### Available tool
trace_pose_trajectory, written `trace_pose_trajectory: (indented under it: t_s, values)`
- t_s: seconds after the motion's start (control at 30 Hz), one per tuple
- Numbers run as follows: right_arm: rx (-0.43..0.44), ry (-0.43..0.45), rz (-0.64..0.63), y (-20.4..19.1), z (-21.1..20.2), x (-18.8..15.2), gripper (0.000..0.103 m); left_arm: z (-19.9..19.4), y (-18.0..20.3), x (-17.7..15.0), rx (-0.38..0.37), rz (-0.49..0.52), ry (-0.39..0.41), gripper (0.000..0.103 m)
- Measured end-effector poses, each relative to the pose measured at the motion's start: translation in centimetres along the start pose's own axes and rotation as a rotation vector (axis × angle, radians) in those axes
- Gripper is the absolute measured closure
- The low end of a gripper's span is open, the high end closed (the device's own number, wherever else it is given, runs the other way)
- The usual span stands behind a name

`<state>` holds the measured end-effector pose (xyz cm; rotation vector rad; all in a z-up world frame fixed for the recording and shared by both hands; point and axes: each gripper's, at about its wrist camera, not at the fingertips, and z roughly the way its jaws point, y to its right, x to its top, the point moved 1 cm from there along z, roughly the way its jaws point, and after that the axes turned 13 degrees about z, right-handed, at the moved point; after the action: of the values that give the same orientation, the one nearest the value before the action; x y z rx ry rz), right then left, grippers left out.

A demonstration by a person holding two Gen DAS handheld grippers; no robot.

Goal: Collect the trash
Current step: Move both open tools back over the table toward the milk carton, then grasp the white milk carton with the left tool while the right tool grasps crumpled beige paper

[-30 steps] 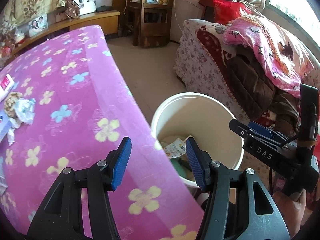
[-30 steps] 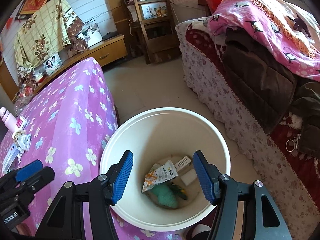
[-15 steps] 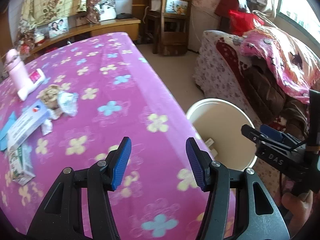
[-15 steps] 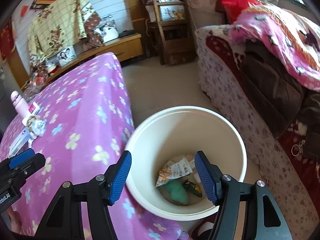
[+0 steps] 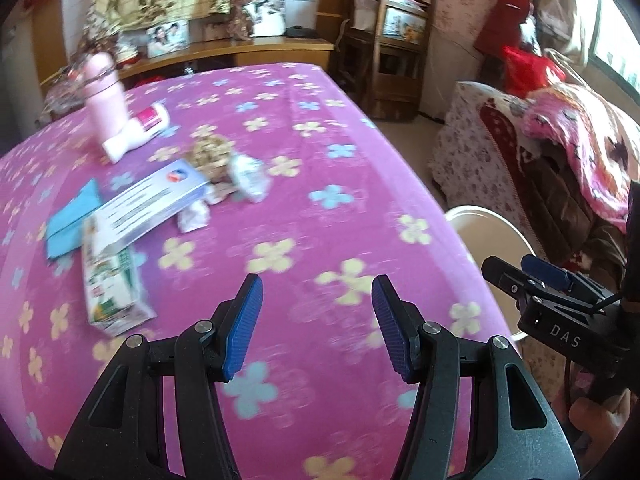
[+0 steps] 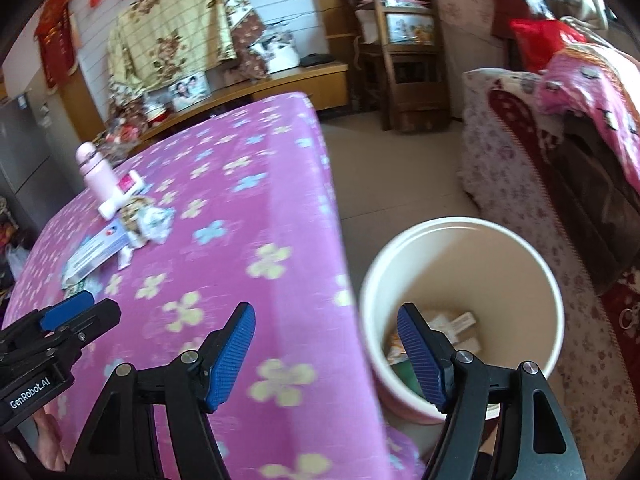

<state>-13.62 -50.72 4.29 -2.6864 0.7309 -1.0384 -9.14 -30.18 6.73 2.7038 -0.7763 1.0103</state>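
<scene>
Both tongs swung off the bucket (image 6: 460,316) back over the table (image 5: 320,184). Left tongs (image 5: 316,324) half-open, empty; right tongs (image 6: 326,354) were opening, empty. Wrappers (image 5: 224,176) lay ahead-left, next pickup probably.

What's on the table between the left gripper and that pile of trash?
Nothing: the left wrist view shows only bare flowered cloth between the empty, open left gripper and the trash pile. A green carton lies off to the left.
</scene>
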Motion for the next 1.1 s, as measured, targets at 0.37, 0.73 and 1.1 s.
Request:
trace_pose_trajectory:
  t_s: [0.37, 0.73, 1.1]
  values:
    - [0.065, -0.069, -0.098, -6.7, 1.8, -2.3, 0.032, -0.8, -8.5, -2.9, 0.098, -0.152, -0.026, 0.047]
    - [0.08, -0.099, -0.145, -8.8, 2.4, -3.0, 0.031, 0.2, -13.3, -3.9, 0.137, -0.264, -0.052, 0.047]
    - [0.087, -0.125, -0.166, -9.8, 3.0, -3.6, 0.031, 2.8, -14.9, -3.4, 0.147, -0.296, -0.102, 0.047]
